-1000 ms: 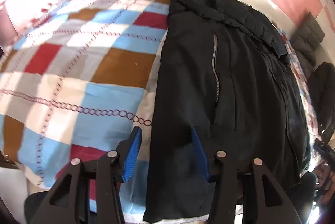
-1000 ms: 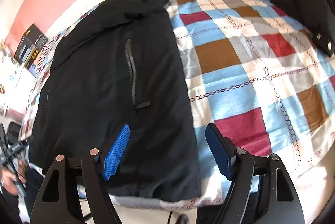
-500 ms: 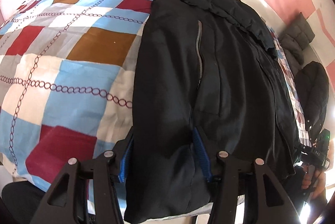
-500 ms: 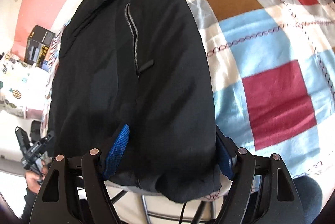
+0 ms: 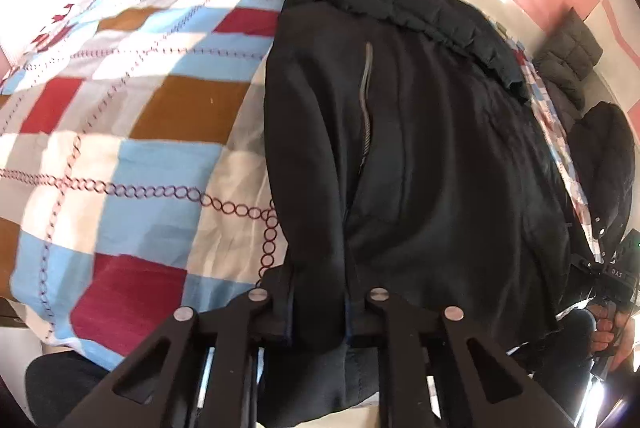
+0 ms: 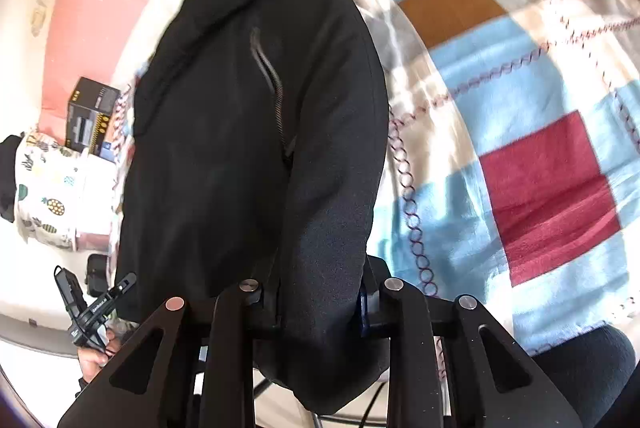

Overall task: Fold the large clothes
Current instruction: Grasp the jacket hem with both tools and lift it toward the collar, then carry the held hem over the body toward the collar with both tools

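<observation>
Left gripper (image 5: 318, 302) clamped on the near hem of the black jacket (image 5: 420, 156), which lies on the checked bed (image 5: 140, 156). Right gripper (image 6: 320, 302) likewise clamped on the hem. Box (image 6: 90, 118) lettering illegible.

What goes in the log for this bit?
step: grab hem | left tool: shut on jacket | right tool: shut on jacket | jacket: flat on bed, hem gripped
</observation>
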Demonstrator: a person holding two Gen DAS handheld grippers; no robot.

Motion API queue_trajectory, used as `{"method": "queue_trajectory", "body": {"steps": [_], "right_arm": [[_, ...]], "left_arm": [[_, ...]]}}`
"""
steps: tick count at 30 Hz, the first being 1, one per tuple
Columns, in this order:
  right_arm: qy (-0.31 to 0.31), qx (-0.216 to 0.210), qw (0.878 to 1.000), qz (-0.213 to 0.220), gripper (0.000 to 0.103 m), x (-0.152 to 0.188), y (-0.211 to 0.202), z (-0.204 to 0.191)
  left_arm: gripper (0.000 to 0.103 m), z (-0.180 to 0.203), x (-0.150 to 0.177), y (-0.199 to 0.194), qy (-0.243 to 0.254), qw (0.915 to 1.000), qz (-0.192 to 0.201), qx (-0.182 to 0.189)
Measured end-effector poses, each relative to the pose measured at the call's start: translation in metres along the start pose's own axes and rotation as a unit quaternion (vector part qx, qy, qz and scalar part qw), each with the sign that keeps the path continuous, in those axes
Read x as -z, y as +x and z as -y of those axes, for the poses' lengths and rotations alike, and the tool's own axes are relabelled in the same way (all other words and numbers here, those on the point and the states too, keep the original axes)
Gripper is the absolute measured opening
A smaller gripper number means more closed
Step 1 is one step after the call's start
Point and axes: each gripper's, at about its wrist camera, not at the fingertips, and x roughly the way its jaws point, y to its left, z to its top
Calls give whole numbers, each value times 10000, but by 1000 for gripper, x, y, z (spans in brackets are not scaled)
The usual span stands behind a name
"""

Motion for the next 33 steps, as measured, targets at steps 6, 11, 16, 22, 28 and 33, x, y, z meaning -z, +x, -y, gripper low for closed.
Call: {"method": "queue_trajectory", "body": {"steps": [6, 11, 16, 22, 28, 33], "right_arm": [[-92, -305, 9990, 321, 24, 0, -39, -10], [-187, -469, 9979, 410, 24, 1, -61, -10], [-114, -666, 9964, 516, 24, -7, -70, -16], [-17, -1146, 9899, 831, 24, -46, -85, -33], [-210, -1439, 9813, 1260, 24, -99, -106, -62], [-436, -1467, 9776, 1447, 24, -159, -104, -88]], "left_arm": [[15, -17, -8, -46, -293, 9975, 440, 474], [15, -27, -13, -74, -503, 9930, 703, 801], [15, -31, -24, -83, -743, 9873, 818, 1143], [15, -27, -65, -103, -942, 9750, 1271, 1561], [15, -9, -130, -117, -779, 9669, 1702, 1735], [15, 3, -196, -107, -756, 9630, 1859, 1796]]}}
